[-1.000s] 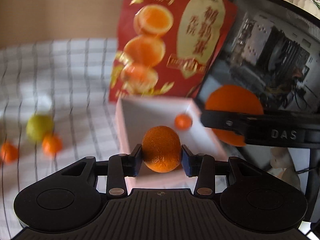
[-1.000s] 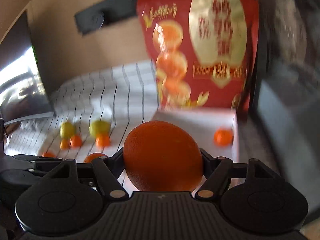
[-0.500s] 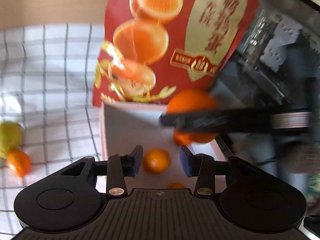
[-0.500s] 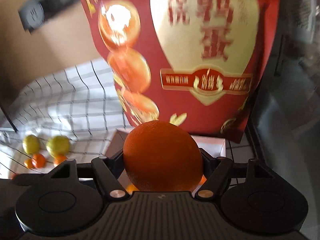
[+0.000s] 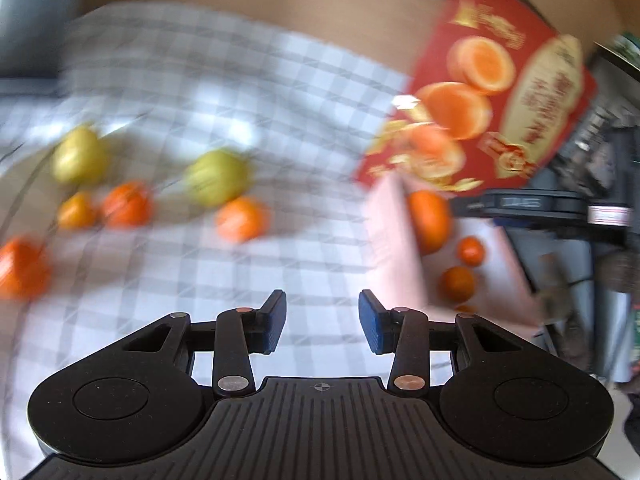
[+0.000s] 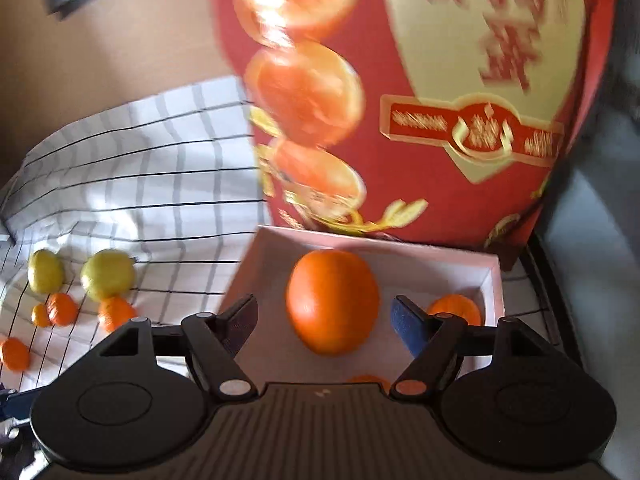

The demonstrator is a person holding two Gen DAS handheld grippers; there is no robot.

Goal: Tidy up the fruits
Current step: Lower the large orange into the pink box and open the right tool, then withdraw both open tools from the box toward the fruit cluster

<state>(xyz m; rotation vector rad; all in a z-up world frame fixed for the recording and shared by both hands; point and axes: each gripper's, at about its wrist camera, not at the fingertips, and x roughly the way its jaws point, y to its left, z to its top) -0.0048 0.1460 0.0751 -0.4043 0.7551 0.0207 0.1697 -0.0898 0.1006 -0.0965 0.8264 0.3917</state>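
Note:
My right gripper (image 6: 324,320) is open above the white box (image 6: 494,276). The big orange (image 6: 333,300) sits free between its spread fingers, inside the box, with small oranges (image 6: 454,308) beside it. My left gripper (image 5: 322,320) is open and empty over the checked cloth (image 5: 224,80), left of the box (image 5: 392,248). In the left wrist view the box holds the big orange (image 5: 429,220) and small oranges (image 5: 471,250). Loose green fruits (image 5: 216,176) and oranges (image 5: 240,218) lie on the cloth to the left.
A red printed box lid (image 6: 420,100) stands upright behind the white box. The right gripper's body (image 5: 536,204) reaches over the box in the left wrist view. Dark equipment (image 5: 592,152) stands at the right. Green fruits (image 6: 107,274) and oranges (image 6: 116,312) show on the cloth.
My right gripper has opened and let the big orange down into the box. My left gripper, having let go of its small orange, has swung left away from the box, over the cloth.

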